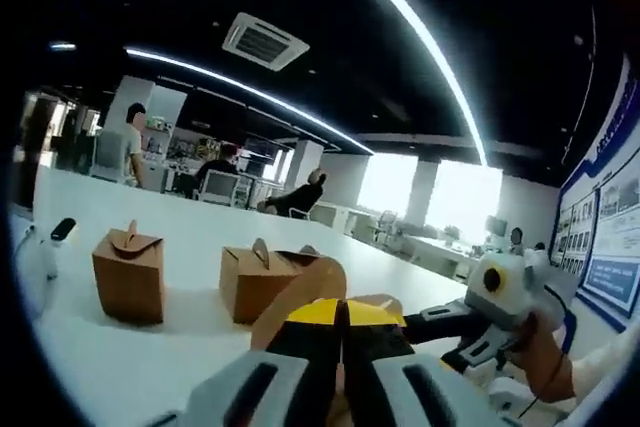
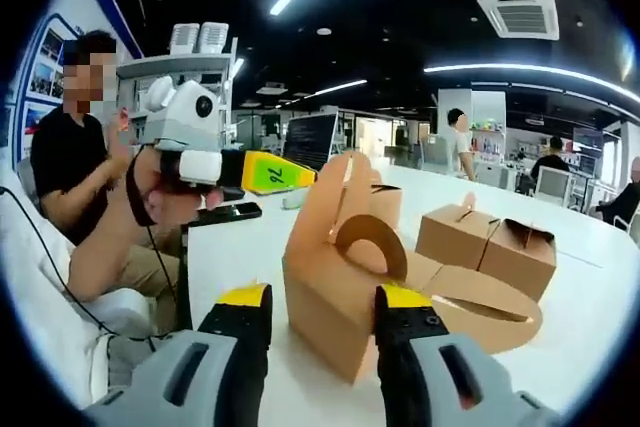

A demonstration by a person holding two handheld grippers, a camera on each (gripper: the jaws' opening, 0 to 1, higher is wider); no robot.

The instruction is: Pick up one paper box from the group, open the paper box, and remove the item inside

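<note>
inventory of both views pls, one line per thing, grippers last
open paper box: 1, brown, on the white table nearest the right gripper, flaps up
closed paper boxes: 2, brown, side by side further back on the table
table: 1, white, long, under all the boxes
phone: 1, dark, flat on the table behind the open box
ceiling light strips: several, white, curving overhead
seated person: 1, black shirt, by the table's edge
left gripper: 1, yellow-tipped jaws closed on a flap of the open box
right gripper: 1, yellow-tipped jaws spread apart in front of the open box
</note>
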